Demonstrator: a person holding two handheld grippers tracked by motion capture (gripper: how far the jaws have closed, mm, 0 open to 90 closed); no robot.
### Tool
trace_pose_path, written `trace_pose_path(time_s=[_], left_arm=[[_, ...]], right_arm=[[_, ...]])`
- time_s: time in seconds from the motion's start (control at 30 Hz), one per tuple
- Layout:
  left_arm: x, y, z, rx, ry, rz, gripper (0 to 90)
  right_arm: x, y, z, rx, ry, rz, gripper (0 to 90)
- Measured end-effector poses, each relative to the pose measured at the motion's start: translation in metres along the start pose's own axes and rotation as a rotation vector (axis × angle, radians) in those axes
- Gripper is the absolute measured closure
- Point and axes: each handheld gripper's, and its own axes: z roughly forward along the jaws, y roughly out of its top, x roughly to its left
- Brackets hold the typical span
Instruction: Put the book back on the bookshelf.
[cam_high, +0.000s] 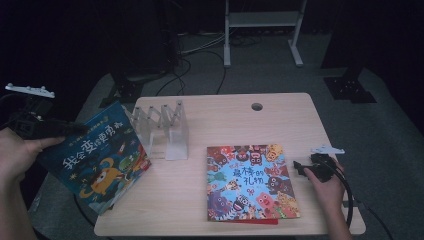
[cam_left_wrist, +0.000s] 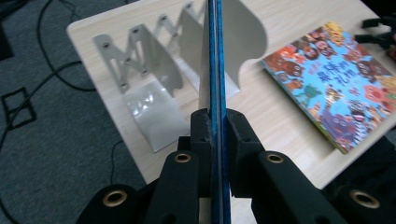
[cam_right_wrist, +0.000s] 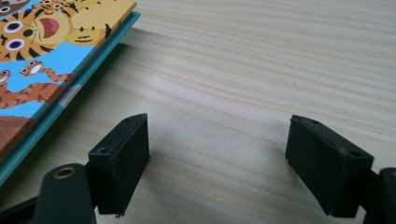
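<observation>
Gripping blue book (cam_left_wrist: 215, 70) edge-on, left gripper (cam_left_wrist: 215, 126); high view shows cover.

The left gripper (cam_left_wrist: 215, 126) has its jaws clamped tight, raised off-table; the right gripper (cam_right_wrist: 217, 158) rests low, jaws apart.

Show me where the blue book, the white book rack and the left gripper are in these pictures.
blue book (cam_high: 95, 162): high view, middle of its front cover.
white book rack (cam_high: 165, 127): high view, a folding panel near its middle.
left gripper (cam_left_wrist: 215, 123): left gripper view, between its tips, shut on the book's edge.
</observation>
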Motion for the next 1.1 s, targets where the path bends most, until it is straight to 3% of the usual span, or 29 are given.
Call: trace_pose_path(time_s=[0.3,0.43,0.67,0.87,1.1], left_arm=[[0.013,0.007,0.013,-0.023,0.063,-0.05,82.4],[0.019,0.02,0.024,-0.028,0.098,-0.08,82.6],[0.025,0.042,0.039,-0.022,0.165,-0.092,82.7],[0.034,0.054,0.049,-0.034,0.185,-0.122,82.7],[0.046,0.057,0.057,-0.068,0.212,-0.148,82.6]], right_arm=[[0.0,0.0,0.0,0.0,0.0,-0.001,20.8],[0.0,0.0,0.0,0.0,0.0,0.001,20.8],[0.0,0.0,0.0,0.0,0.0,0.0,20.8],[0.0,0.0,0.0,0.001,0.0,0.0,20.8],[0.0,0.0,0.0,0.001,0.0,0.0,20.8]])
